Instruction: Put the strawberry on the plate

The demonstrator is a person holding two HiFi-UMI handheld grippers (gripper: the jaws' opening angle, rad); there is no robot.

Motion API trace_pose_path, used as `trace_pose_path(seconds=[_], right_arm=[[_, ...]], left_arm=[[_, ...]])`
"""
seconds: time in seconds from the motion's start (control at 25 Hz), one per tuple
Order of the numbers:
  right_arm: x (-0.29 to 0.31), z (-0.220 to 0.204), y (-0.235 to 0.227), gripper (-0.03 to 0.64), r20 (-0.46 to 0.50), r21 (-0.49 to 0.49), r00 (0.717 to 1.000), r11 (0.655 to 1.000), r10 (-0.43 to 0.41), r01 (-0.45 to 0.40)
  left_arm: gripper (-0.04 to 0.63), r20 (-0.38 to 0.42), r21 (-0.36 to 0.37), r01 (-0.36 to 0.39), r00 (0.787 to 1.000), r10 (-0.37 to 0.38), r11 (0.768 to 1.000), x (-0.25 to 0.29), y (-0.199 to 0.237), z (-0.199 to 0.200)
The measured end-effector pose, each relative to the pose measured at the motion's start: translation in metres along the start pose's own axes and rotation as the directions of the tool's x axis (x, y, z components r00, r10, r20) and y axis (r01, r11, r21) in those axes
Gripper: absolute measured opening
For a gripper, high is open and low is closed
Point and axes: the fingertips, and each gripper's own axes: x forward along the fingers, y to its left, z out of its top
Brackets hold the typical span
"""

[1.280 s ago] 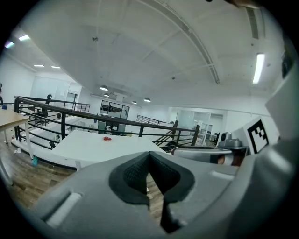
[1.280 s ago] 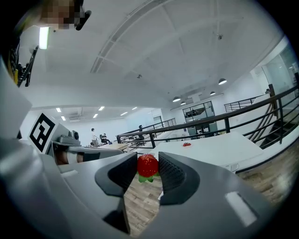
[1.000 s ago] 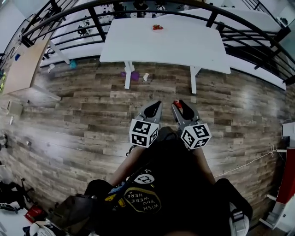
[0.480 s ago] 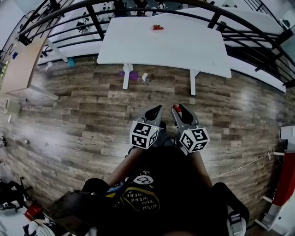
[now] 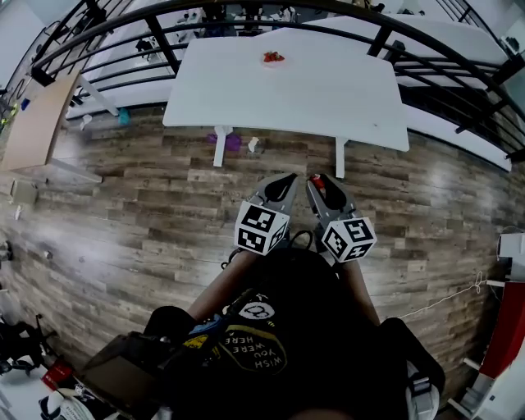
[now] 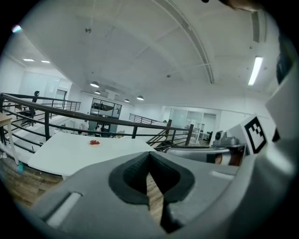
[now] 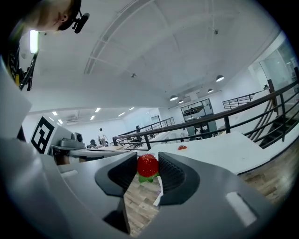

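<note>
A red strawberry with green leaves sits between the pads of my right gripper, which is shut on it; the head view shows it as a red spot at that gripper's tip. My left gripper is shut with nothing in it and is held beside the right one, close in front of the person's body and above the wooden floor. Far ahead, a small plate holding red fruit rests near the far edge of a white table. Both gripper views show that plate.
Black railings curve behind the table. A wooden desk stands at the left. Small purple and white items lie on the floor by the table legs. Red and white equipment stands at the right edge.
The table has come slightly nearer and lower in the head view. Both grippers stay side by side, and the right one still holds the strawberry.
</note>
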Motion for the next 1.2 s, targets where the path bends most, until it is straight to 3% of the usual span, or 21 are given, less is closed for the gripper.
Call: trace_pose_path(seconds=[0.32, 0.84, 1.2], right_arm=[[0.023, 0.004, -0.04, 0.144, -0.03, 0.005, 0.998, 0.999, 0.052, -0.051], [0.068, 0.018, -0.059, 0.144, -0.039, 0.033, 0.998, 0.998, 0.048, -0.046], [0.12, 0.033, -0.052, 0.144, -0.042, 0.021, 0.998, 0.999, 0.047, -0.046]], left_arm=[[0.002, -0.026, -0.032, -0.079, 0.997, 0.078, 0.996, 0.038, 0.014, -0.005], [0.002, -0.044, -0.039, -0.065, 0.997, 0.063, 0.997, 0.07, 0.052, 0.014], [0.002, -0.021, -0.046, -0.073, 0.997, 0.073, 0.996, 0.076, 0.106, 0.039]])
